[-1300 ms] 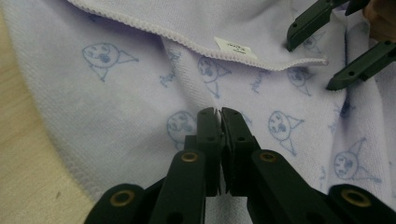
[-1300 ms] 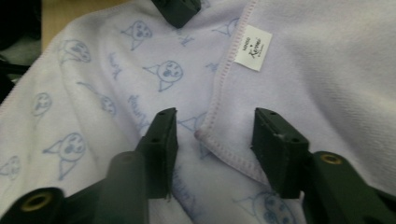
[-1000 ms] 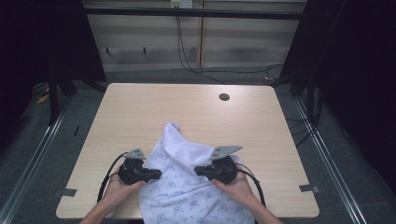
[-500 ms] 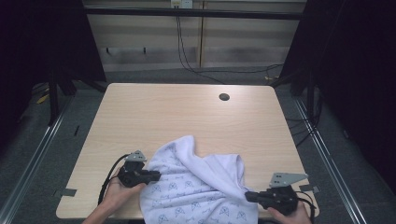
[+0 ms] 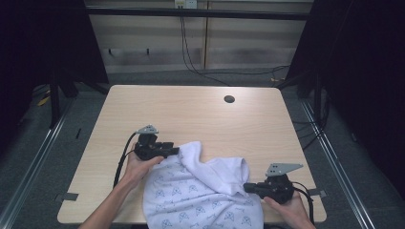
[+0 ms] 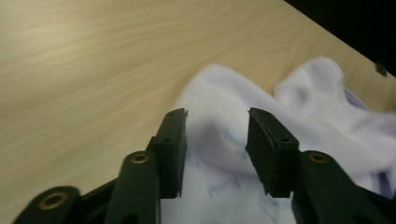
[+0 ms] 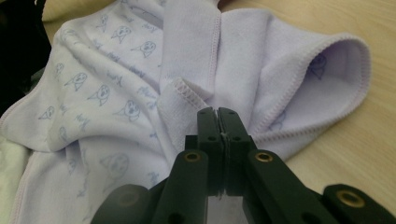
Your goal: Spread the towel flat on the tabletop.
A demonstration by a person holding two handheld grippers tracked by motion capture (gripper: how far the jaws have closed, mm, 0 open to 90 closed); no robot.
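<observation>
White printed cotton garment lying crumpled on pale wooden surface at near edge, partly hanging over. Left tongs having just been opening, jaws standing apart over garment's upper left fold, pads not pressing cloth. Right tongs clamping shut on garment's stitched hem at right side. Both hands gripping tool bodies.

Soft knit cloth garment w/ printed pattern, matt pale wood-grain table, matt black plastic grippers
</observation>
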